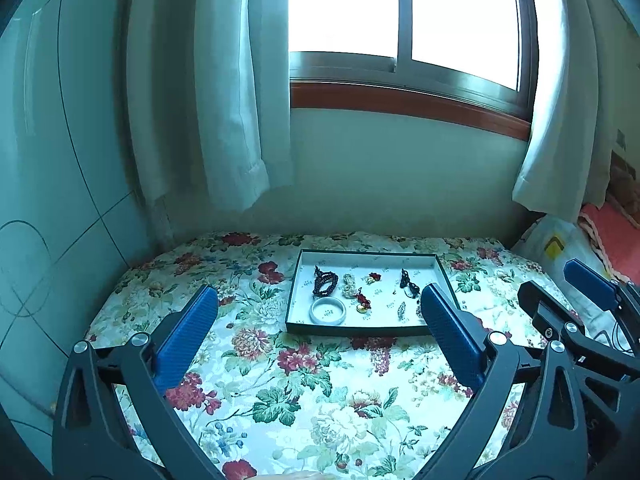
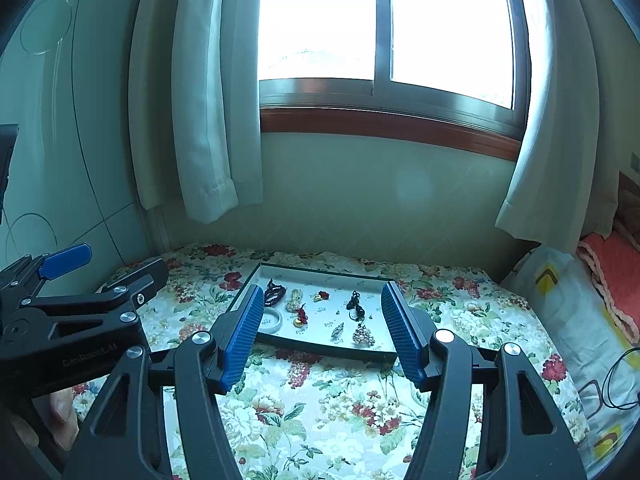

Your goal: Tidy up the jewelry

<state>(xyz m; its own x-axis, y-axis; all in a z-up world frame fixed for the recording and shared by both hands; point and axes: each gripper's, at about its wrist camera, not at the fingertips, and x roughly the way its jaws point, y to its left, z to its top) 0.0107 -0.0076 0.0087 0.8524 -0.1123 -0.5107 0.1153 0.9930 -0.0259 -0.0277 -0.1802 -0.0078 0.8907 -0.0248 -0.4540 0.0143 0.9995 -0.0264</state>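
A shallow dark-rimmed tray [image 1: 296, 280] with a white floor lies on the floral cloth and holds several jewelry pieces. Among them are a dark bead bracelet [image 1: 323, 282], a white bangle [image 1: 328, 312], a red and gold charm [image 1: 363, 302] and a black cord pendant [image 1: 407, 282]. My left gripper [image 1: 320, 304] hovers short of the tray, open wide, nothing between its blue pads. In the right wrist view my right gripper [image 2: 322, 304] is open as well, held before the tray [image 2: 320, 346], empty. A pearl cluster [image 2: 363, 336] and a small silver piece [image 2: 338, 330] lie near the tray's front edge.
The floral-covered table [image 1: 280, 400] ends at a wall under a window, curtains [image 1: 224, 100] hanging on both sides. A patterned pillow [image 2: 568, 312] and a pink blanket [image 2: 616, 268] lie to the right. A black cable [image 2: 620, 380] loops at the right edge.
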